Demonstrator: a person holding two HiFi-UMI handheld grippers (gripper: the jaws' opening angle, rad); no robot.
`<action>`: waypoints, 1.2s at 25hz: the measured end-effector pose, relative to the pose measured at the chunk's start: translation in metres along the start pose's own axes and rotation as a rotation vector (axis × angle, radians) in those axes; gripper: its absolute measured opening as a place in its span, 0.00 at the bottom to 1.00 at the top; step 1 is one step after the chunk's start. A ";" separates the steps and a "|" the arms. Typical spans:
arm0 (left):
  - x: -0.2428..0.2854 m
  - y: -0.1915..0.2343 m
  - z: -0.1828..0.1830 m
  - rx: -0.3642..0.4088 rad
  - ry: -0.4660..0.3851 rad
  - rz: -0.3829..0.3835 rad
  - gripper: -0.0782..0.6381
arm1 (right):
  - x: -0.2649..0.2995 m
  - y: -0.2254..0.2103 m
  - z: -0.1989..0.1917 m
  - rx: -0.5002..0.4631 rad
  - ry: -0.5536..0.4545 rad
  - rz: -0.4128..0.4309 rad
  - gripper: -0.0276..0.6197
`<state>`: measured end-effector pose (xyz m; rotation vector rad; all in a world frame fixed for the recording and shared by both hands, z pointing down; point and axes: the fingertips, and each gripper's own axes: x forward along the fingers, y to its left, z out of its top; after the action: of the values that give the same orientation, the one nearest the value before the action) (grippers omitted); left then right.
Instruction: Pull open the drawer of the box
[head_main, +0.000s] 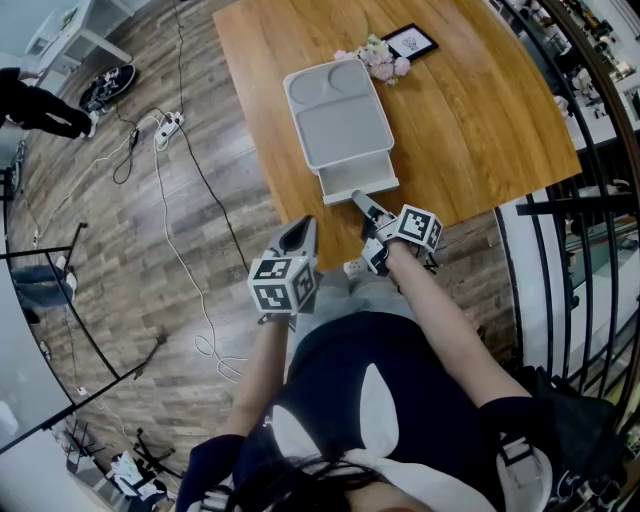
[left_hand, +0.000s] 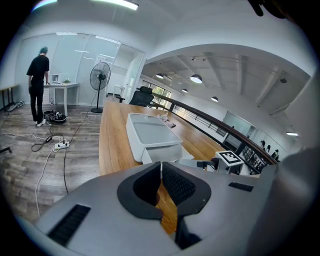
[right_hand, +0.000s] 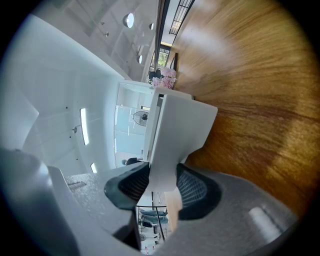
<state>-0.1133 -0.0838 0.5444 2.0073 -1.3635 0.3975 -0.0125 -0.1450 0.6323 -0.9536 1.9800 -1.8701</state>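
Clearly the step in hand is the pull itself: the right gripper is clamped on the front lip of the drawer, its two pads pressing either side of that white tab, while the drawer stands partly out of the pale grey box at the near end of the wooden table. To do it well, the pull should probably run straight back along the drawer's own line, toward the person and level with the tabletop. A tug that lifts or swings sideways could jam the drawer in its slot or tip the box. The box looks light and nothing visibly holds it down, so it may slide along with the drawer rather than let it out. The left gripper hangs just off the table's near edge with its jaws closed together on nothing, and it could usefully rest against the box to brace it. The drawer front already sits near the table edge, so a slow, short draw seems wiser than a jerk that might bring it right out.
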 end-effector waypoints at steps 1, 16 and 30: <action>-0.001 0.000 0.000 0.000 -0.001 0.000 0.15 | -0.001 0.000 0.000 0.000 -0.001 -0.001 0.30; -0.008 -0.006 -0.007 0.007 -0.006 0.007 0.15 | -0.007 -0.002 -0.004 0.001 0.002 -0.007 0.31; -0.012 -0.015 -0.014 0.017 0.002 -0.002 0.15 | -0.017 -0.004 -0.012 0.007 0.009 -0.010 0.31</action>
<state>-0.1027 -0.0626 0.5419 2.0212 -1.3608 0.4112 -0.0059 -0.1247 0.6332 -0.9574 1.9759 -1.8885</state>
